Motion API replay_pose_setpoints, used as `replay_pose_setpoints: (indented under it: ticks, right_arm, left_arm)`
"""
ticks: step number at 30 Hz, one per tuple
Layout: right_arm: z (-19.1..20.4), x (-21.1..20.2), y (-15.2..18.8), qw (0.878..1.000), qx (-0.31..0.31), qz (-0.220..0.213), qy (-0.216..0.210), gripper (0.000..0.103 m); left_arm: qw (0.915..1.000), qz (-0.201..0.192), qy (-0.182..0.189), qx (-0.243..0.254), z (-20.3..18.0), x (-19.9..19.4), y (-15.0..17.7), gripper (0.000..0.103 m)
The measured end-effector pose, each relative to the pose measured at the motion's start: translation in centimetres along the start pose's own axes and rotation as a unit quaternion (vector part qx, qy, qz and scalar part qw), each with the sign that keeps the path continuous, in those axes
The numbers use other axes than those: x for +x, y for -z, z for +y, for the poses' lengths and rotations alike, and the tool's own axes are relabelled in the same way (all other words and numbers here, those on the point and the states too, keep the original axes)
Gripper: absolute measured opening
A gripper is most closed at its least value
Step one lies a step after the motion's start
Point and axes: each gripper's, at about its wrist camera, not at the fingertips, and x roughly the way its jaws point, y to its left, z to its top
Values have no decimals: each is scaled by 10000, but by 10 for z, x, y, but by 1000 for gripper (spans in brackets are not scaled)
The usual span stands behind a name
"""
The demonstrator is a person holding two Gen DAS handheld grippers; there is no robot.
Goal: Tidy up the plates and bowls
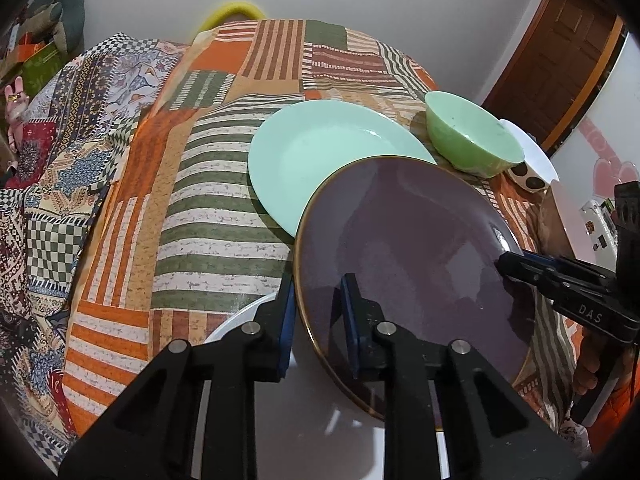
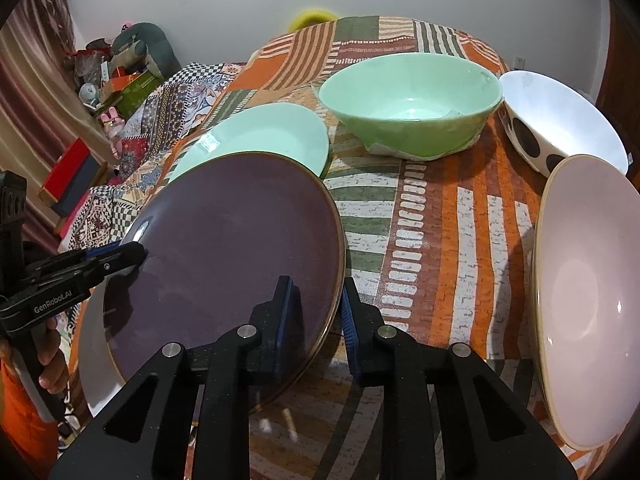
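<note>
Left wrist view showed the purple plate (image 1: 408,264) tilted, its face turned up toward the camera, its far rim at about 12 o'clock lapping over the mint plate (image 1: 320,156) and its near rim lying over a white plate (image 1: 248,320) at 6 o'clock. The left claw (image 1: 318,320) was narrowed onto the purple plate's left rim, one blue pad (image 1: 349,320) on the face and the other outside the edge. The right claw (image 1: 508,264) bit the opposite rim at 3 o'clock. Right wrist view showed the same plate (image 2: 224,264) at 9 o'clock, the right claw (image 2: 320,320) clamped across its right rim and the left claw (image 2: 128,254) on its far-left edge, with a hand (image 2: 52,364) below it. On the patchwork-clothed table (image 2: 432,240), the green bowl (image 2: 412,108) stood at 12 o'clock, a white spotted bowl (image 2: 560,128) at 2 o'clock and a pale pink bowl (image 2: 584,296) at 3 o'clock, all clear of the plate.
</note>
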Motion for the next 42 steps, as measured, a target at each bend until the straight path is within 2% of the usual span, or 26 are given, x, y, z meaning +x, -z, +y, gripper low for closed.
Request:
replay_pose_setpoints:
  ticks: [8, 19, 34, 42]
  right_arm:
    - [0, -2, 0, 10000, 26, -32, -19, 20]
    - [-2, -24, 6, 9998, 35, -174, -24, 20]
    - [-5, -65, 22, 9993, -8, -368, -89, 20]
    - [-13, -80, 40, 9991, 56, -415, -80, 20]
  left_arm:
    - [10000, -1, -55, -40, -5, -7, 6, 22]
    - [9997, -247, 24, 70, -23, -38, 13, 22]
    - [9988, -443, 62, 203, -65, -82, 36, 22]
    - [9988, -377, 108, 310, -91, -92, 52, 22]
